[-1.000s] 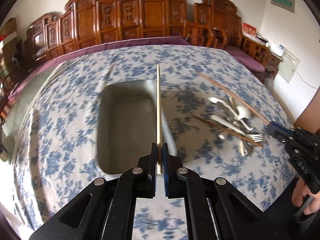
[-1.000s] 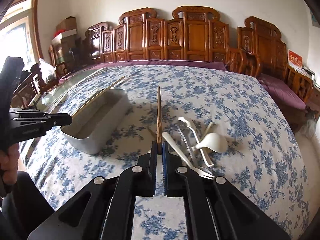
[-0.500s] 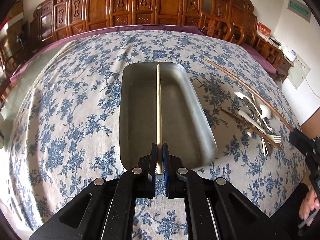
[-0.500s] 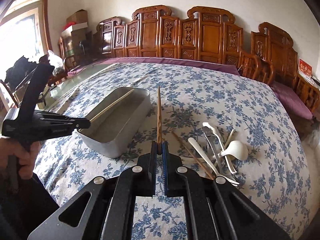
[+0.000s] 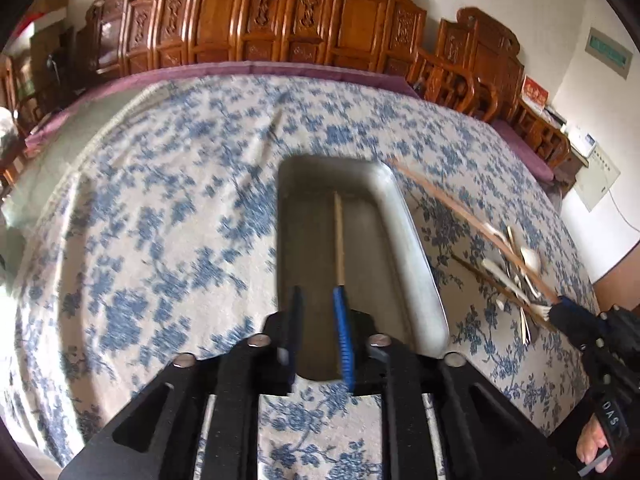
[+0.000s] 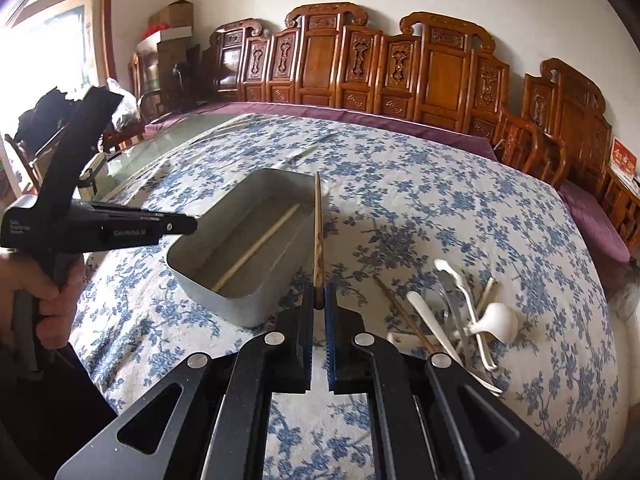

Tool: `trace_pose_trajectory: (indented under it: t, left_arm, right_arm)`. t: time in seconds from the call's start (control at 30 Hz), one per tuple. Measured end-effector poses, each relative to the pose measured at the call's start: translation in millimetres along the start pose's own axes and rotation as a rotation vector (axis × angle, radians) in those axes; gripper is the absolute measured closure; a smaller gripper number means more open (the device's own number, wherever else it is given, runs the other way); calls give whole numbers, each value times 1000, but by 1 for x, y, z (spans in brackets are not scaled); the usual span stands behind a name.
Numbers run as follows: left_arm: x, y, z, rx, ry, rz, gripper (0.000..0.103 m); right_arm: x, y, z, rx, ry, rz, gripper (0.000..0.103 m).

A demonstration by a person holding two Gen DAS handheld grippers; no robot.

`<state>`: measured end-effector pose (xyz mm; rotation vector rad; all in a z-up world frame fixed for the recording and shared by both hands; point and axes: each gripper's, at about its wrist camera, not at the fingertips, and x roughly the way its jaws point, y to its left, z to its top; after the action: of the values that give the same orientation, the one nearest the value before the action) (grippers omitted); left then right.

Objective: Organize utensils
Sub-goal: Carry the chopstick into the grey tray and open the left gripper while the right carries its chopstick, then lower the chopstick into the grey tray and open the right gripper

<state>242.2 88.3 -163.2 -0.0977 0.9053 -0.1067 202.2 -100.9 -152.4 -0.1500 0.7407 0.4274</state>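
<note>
A grey metal tray (image 5: pixel 404 232) (image 6: pixel 208 276) sits on the blue-flowered cloth. A pale chopstick (image 5: pixel 339 240) (image 6: pixel 256 249) lies in it. My left gripper (image 5: pixel 318 300) (image 6: pixel 192 225) is open and empty, above the tray's near end. My right gripper (image 6: pixel 319 300) (image 5: pixel 560 308) is shut on a brown patterned chopstick (image 6: pixel 318 236) (image 5: pixel 472 224), held right of the tray. A heap of white spoons and metal forks (image 6: pixel 468 312) (image 5: pixel 516 276) with another brown chopstick (image 6: pixel 404 314) lies to the right.
Carved wooden chairs (image 6: pixel 360 64) line the far side of the table. A purple cloth edge (image 5: pixel 248 70) runs along the back. Boxes (image 6: pixel 172 28) stand in the far left corner.
My left gripper has opened and let the pale chopstick go; it now lies in the tray. My right gripper has carried the brown chopstick closer to the tray.
</note>
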Motion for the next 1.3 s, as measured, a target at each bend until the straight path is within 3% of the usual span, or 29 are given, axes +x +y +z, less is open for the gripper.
trace_pose_trajectory:
  t: [0.27,0.83,1.03,1.1,1.13,1.23,1.3]
  left_arm:
    - [-7,17,3,6,-40,58,81]
    - [-8,40,5,-61,-43,45,76]
    - [-9,37,5,-55,-50,47,73]
    - [-10,35,4,-49,-55,46,73]
    - [-10,33,4,-46,-56,46,73]
    - [-11,28,4,-37,-57,41,72]
    - [-12,20,4,-24,-66,35,65]
  right_arm:
    - [27,26,16,-16,29,38,97]
    - [76,49,39,5,95,95,97]
    - [82,52,34,7,121,164,89]
    - [79,46,34,22,111,177,72]
    - [77,43,33,31,104,184,69]
    - [66,31,33,42,77,183,68]
    - [55,16,32,46,56,162,68]
